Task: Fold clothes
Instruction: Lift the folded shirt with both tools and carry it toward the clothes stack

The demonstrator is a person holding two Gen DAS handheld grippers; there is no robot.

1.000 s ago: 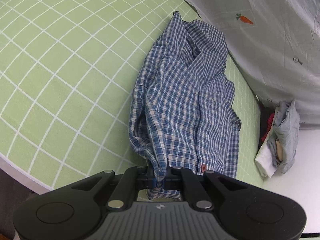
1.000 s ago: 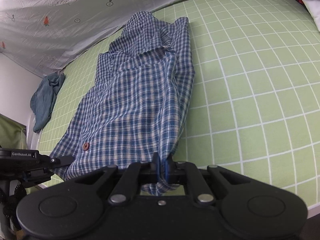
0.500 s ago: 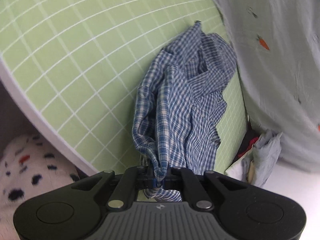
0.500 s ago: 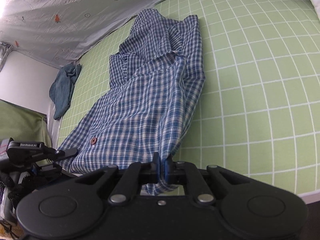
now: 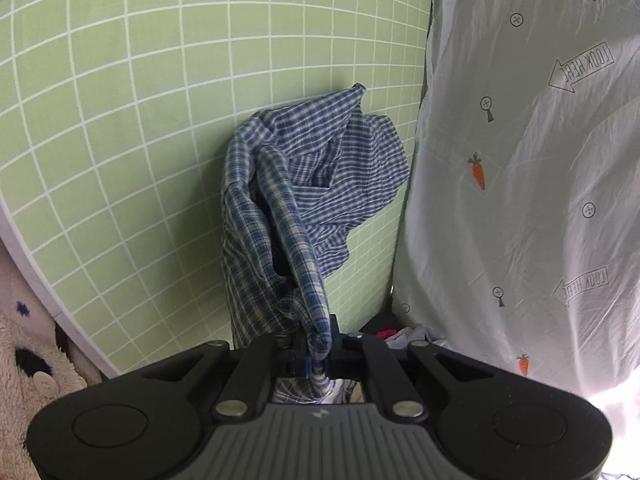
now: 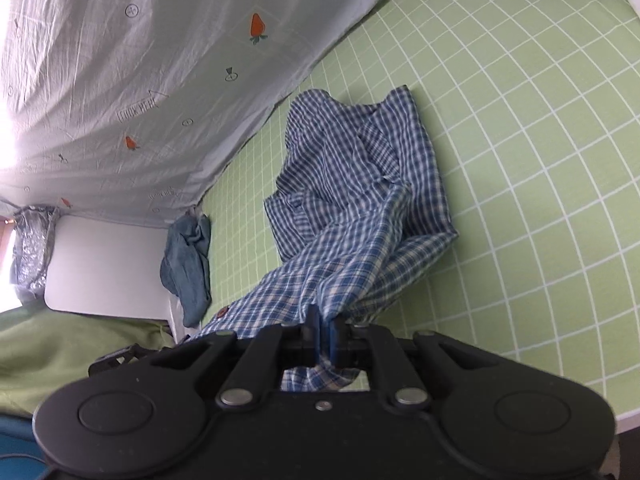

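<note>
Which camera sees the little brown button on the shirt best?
The right wrist view: the button shows on the shirt near its lower left edge. The left wrist view shows the bunched shirt but no button.

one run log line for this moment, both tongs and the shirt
left tongs: shut on plaid shirt | right tongs: shut on plaid shirt | shirt: near end lifted, far end bunched on green grid sheet | fold: not done
</note>
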